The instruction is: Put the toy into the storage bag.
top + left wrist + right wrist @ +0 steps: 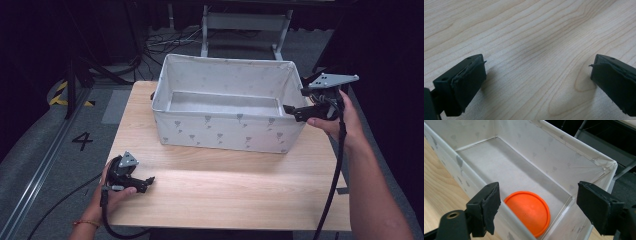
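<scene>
A light wooden tabletop (225, 190) is seen from the high view, with dark floor and cables around it.

At the left, near the front edge, the left gripper (148, 181) is held low over the bare wood by the person's left hand (111, 192). In the left gripper view its jaws are spread wide, with nothing between them but wood grain (536, 50); the pads (470, 80) are close to the surface, and contact cannot be judged.

At the centre, toward the far side of the tabletop, a white fabric bin (225, 132) with a faint grey print is placed, open at the top.

At the right, the right gripper (290, 111) is held by the right hand (340, 120) at the right-hand end of the bin, level with its rim. In the right gripper view the jaws are wide apart and nothing is gripped; one jaw is seen against the bin's near wall (461, 177). An orange disc (527, 211) is observed lying flat on the bin floor, in the corner nearest this gripper.
</scene>
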The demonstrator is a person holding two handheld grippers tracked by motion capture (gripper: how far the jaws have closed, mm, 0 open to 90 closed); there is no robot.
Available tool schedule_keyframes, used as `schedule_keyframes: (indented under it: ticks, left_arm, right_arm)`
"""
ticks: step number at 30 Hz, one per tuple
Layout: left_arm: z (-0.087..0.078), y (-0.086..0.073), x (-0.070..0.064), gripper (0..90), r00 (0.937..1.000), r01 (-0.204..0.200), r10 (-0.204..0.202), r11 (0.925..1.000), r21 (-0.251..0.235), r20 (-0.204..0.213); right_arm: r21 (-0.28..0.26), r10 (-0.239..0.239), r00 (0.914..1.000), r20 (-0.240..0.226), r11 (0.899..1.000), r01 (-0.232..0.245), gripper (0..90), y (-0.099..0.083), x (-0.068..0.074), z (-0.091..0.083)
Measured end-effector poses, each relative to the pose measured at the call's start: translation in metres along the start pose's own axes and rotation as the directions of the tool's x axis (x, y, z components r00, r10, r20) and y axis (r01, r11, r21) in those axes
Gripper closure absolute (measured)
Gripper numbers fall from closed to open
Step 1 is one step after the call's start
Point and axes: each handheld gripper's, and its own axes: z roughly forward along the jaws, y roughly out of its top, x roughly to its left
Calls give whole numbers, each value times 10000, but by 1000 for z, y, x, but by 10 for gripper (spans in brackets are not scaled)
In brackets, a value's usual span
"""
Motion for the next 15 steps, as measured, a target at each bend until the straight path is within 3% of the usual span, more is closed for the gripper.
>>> schedule_keyframes:
  ticks: [5,12,15]
  left_arm:
    - [0,0,0,4,10000,-7,7,10000,-3,-7]
    - [0,0,0,5,10000,-74,74,10000,-6,-31]
    - [0,0,1,5,9999,-122,122,9999,-27,-76]
  right_arm:
    - [-129,-99,9999,-47,9999,98,190,-6,6,-7]
    - [-174,-470,9986,227,9987,474,190,-20,16,-15]
    - [-250,-364,9988,318,9990,372,190,-28,15,-18]
